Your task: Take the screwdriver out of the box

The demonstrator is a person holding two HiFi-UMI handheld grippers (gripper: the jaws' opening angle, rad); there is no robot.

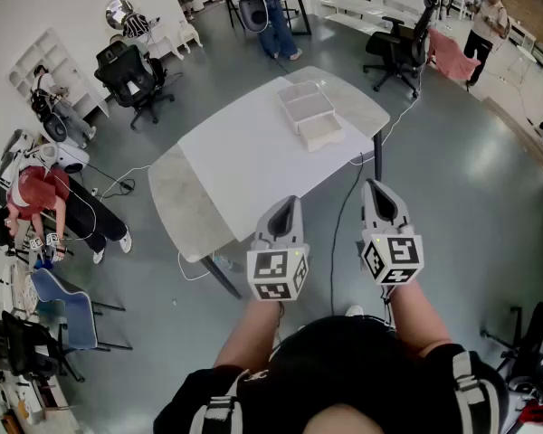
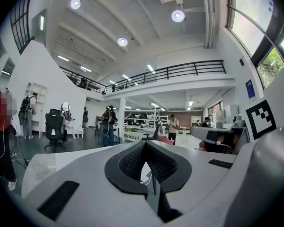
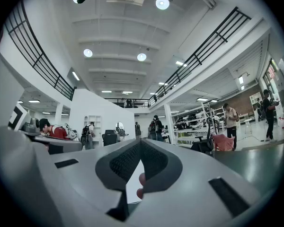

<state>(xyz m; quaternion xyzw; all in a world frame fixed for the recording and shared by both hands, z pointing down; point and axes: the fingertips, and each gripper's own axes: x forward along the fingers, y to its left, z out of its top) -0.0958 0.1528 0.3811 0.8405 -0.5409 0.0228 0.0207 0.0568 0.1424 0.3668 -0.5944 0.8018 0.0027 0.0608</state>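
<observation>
Looking down on a pale table [image 1: 253,143] on a grey floor, seen from just past its near corner and stretching away toward the far end. Near that far end, close to the far right edge, a clear shallow box [image 1: 310,116] — possibly two trays, or a box with its lid laid beside it; cannot tell which from the head view. Short of the near edge and well apart from the box, the left gripper [image 1: 288,204] and the right gripper [image 1: 376,188], held side by side close to the body, raised and pointing forward toward the table. In the left gripper view and the right gripper view alike, jaws brought together at the tips with nothing caught between them. No sign of the screwdriver itself — presumably lying in the box, but too small and too veiled by the pale plastic to pick out. Judged as the very start of the task: approach not yet made, box untouched. For the next move, needs a step or a long reach along the table to the far end, then one pair of jaws spread, the handle or shaft found inside the box, and a descent over it from above. Perhaps also worth steadying the box wall with the other gripper against sliding on the smooth top.
</observation>
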